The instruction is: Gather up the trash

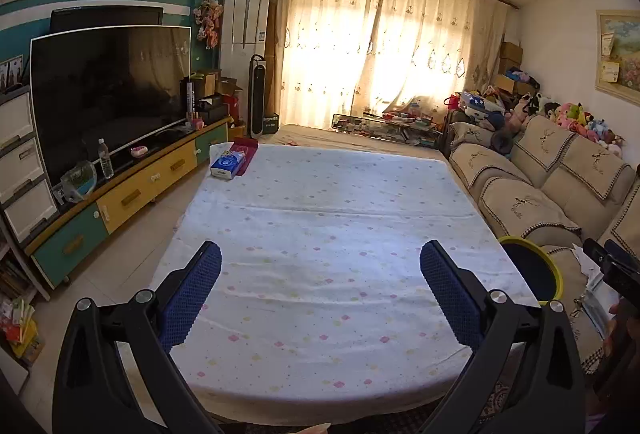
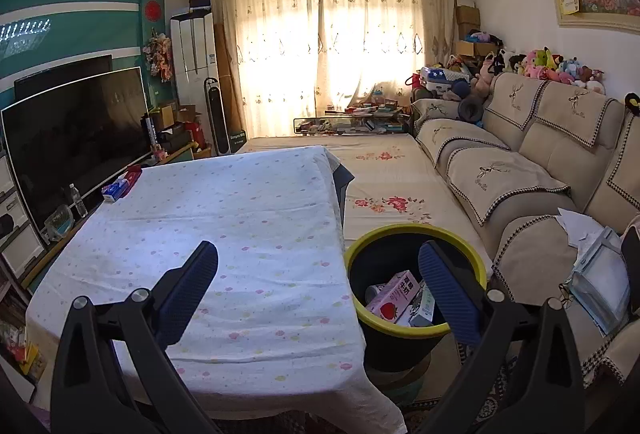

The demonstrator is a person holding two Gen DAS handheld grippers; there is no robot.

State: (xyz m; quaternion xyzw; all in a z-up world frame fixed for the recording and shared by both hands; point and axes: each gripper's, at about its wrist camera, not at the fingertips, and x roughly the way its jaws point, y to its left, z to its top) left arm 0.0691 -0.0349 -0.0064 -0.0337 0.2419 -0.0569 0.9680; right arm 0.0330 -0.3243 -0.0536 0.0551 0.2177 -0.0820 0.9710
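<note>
A black trash bin with a yellow-green rim (image 2: 416,230) stands right of the table, beside the sofa. Its edge shows in the left wrist view (image 1: 532,258). Inside lie a pink strawberry milk carton (image 2: 394,298) and other packaging. My right gripper (image 2: 318,274) is open and empty, above the table's right edge and the bin. My left gripper (image 1: 320,274) is open and empty over the table, which wears a white dotted cloth (image 1: 320,218). A blue tissue pack (image 1: 228,163) and a dark red item (image 1: 248,149) lie at the table's far left corner.
A TV (image 1: 108,89) on a low cabinet (image 1: 132,189) runs along the left, with a water bottle (image 1: 105,157). A beige sofa (image 2: 532,161) lines the right, with papers and a plastic pack (image 2: 600,274) on its near seat. A cluttered glass table (image 2: 348,121) stands by the curtains.
</note>
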